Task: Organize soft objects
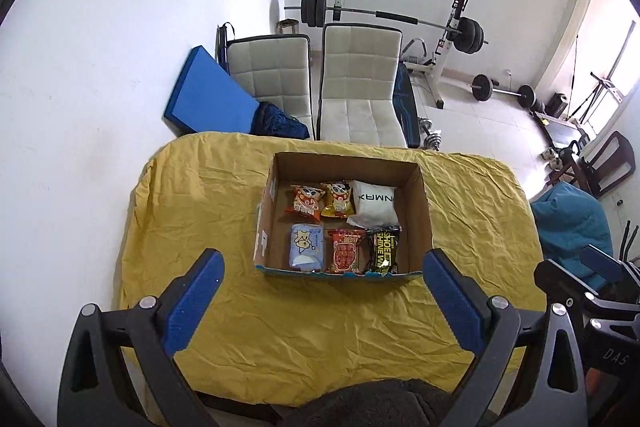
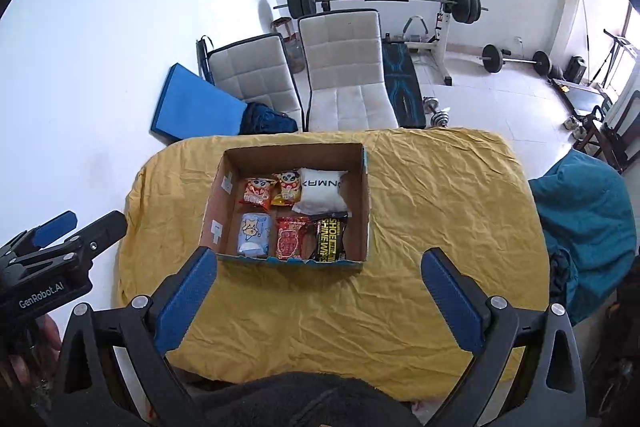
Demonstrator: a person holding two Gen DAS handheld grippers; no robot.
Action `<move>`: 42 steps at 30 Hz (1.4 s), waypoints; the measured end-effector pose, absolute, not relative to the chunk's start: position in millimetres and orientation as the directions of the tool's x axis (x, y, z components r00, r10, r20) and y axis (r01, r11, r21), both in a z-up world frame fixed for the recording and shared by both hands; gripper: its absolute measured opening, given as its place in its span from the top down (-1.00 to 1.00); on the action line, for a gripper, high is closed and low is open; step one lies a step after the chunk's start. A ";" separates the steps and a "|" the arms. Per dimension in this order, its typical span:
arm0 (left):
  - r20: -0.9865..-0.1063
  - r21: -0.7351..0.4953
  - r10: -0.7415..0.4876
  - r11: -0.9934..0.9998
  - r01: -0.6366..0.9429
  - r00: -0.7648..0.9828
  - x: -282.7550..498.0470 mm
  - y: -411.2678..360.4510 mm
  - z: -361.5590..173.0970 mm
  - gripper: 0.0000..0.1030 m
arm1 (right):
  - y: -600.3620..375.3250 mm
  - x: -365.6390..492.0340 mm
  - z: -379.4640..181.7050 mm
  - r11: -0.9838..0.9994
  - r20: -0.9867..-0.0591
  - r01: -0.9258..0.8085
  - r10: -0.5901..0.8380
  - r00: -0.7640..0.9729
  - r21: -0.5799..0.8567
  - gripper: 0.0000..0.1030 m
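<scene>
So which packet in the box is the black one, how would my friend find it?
On the table under the wrinkled yellow cloth sits an open brown cardboard box. Look in its near row, right-hand end: the black packet with bold yellow lettering. Its neighbours are red, pale blue and white.

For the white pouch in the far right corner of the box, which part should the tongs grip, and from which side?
Grip the white pouch across its puffy middle, coming straight down from above. It lies flat, with the cardboard box wall near its right side, an orange snack pack left of it and the black wipes pack at its near edge, so side approaches look blocked.
</scene>
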State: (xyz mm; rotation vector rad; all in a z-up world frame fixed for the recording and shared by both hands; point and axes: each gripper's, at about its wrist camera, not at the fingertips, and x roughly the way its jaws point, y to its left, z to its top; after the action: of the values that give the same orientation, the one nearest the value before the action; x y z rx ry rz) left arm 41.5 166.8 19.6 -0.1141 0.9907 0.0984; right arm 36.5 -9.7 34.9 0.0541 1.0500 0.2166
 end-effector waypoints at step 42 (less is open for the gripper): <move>-0.846 -0.052 0.015 0.993 -0.110 0.533 29.3 151.4 21.8 -0.98 | -33.9 22.8 54.7 0.995 -0.842 -0.060 0.095 0.531 0.075 -1.00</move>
State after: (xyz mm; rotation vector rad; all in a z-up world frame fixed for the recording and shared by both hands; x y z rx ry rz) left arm 29.3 151.4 21.8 -0.1035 1.0061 0.0747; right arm 22.8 -33.9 54.7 0.0385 1.0074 0.0923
